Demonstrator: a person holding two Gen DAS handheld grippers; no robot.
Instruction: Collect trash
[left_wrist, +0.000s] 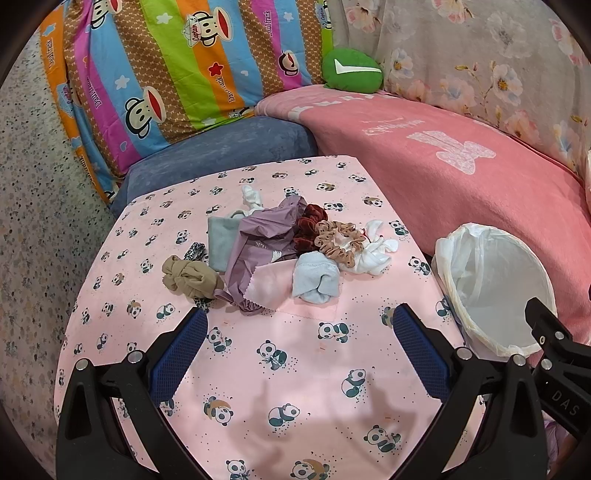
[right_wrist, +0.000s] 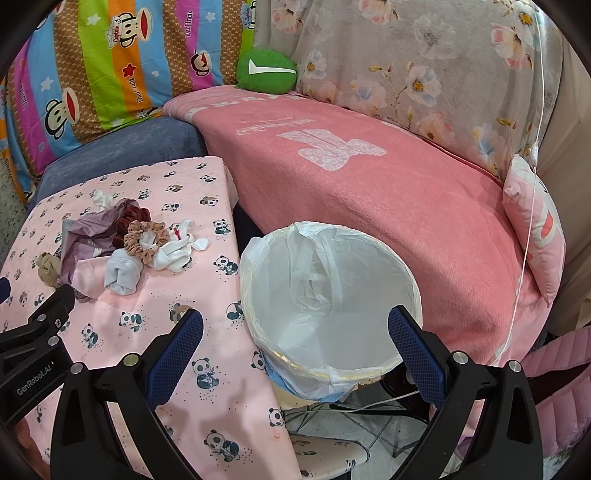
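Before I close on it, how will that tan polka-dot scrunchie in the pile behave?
The tan scrunchie looks like soft gathered fabric, so it will probably squash and flop, not roll. It lies partly on the white cloth and touches the maroon scrunchie, so either may drag along. Likely light.

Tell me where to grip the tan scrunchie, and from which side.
Probably pinch the near-right arc of the tan scrunchie from above. It lies flat as an open ring at the right of the pile, partly on the white cloth, with the red scrunchie against its far-left side. One finger in the hole, one outside. The left gripper is open and empty; so is the right gripper, by the bin.
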